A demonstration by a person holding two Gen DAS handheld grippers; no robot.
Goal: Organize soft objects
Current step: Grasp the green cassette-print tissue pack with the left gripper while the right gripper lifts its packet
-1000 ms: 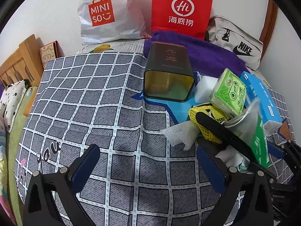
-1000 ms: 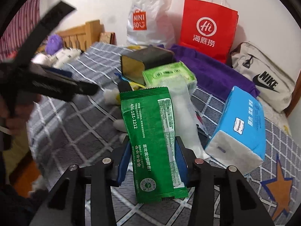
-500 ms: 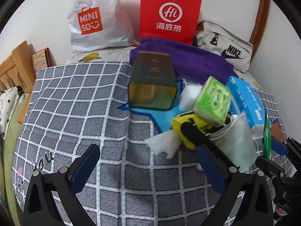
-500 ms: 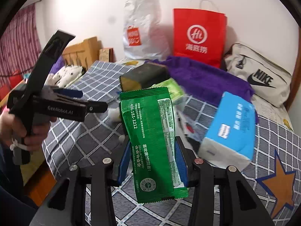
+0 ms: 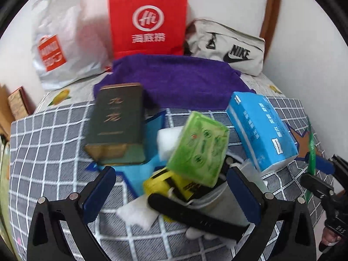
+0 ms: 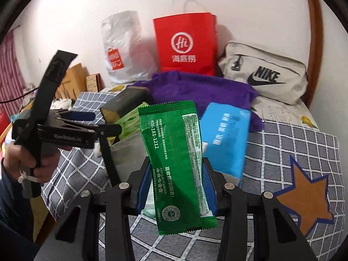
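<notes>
Right gripper [image 6: 176, 192] was clamped on a green wipes packet [image 6: 174, 158], blue pads pressing both long edges, packet standing upright above the fingers with its printed back facing the camera. Packet was lifted clear of the checked bedspread [image 6: 304, 148].

Left gripper [image 5: 171, 193] had its fingers spread wide with nothing between the pads, hovering over the clutter pile. Right in front of it, between the fingertips: a yellow mesh item [image 5: 174, 184] with a black strap [image 5: 195, 215] across it, and white tissue [image 5: 139, 214] lying on the bedspread just below. Ahead and slightly right of the left claw a green tissue pack [image 5: 199, 150] sat tilted on top of the pile, a white block [image 5: 168, 141] touching its left side. Ahead-left: a dark green tin [image 5: 117, 126] on its side, open mouth toward the camera. Ahead-right: a blue tissue box [image 5: 261, 128], tilted.

Far ahead of both claws: a purple towel [image 5: 174, 80], then a red paper bag [image 5: 148, 21], a white Miniso bag [image 5: 63, 34] and a grey Nike bag [image 5: 228, 45] against the wall.

From the right wrist view, the left gripper was visible off to the left, held in the person's left hand [image 6: 32, 158]. Left view is motion-blurred, so fine detail in the pile is unclear.
</notes>
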